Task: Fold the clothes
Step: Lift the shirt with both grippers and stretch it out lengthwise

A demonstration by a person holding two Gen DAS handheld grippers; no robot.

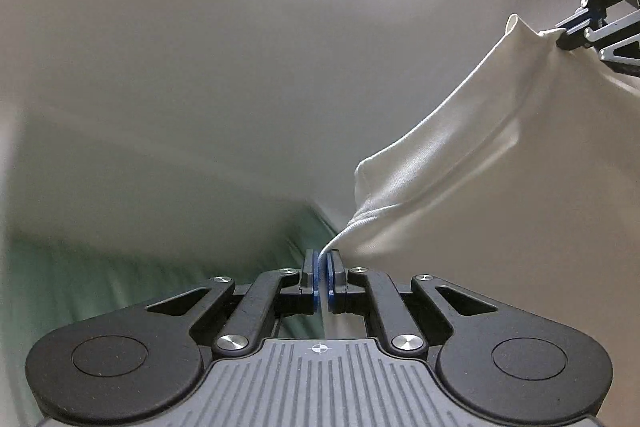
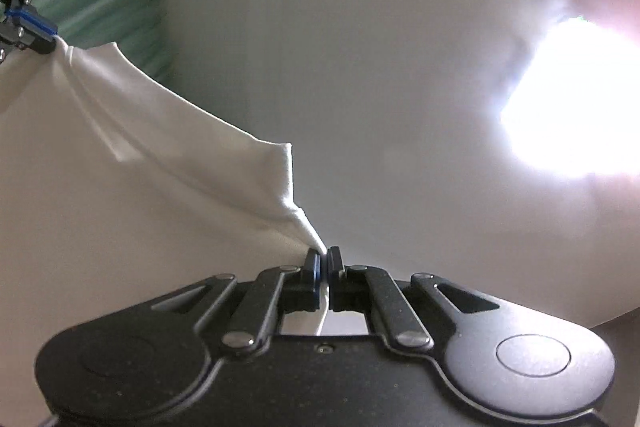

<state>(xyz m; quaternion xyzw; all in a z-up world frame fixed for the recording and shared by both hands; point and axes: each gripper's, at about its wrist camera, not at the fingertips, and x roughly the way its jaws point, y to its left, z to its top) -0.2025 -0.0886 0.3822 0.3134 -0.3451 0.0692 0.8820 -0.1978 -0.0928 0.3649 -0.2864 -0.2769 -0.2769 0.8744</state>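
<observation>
Between the two claws, a white garment (image 1: pixel 500 163) is hanging taut, left gripper (image 1: pixel 323 275) and right gripper (image 2: pixel 323 267) each pinching an edge.

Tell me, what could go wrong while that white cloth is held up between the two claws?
The left gripper pinches only a thin corner of the cloth, so it could slip out. The right gripper also grips just a small bunched tip; a pull apart might tear it free. The edge between them sags and creases, so the fold may end up uneven. Both views are blurred, suggesting quick motion.
</observation>
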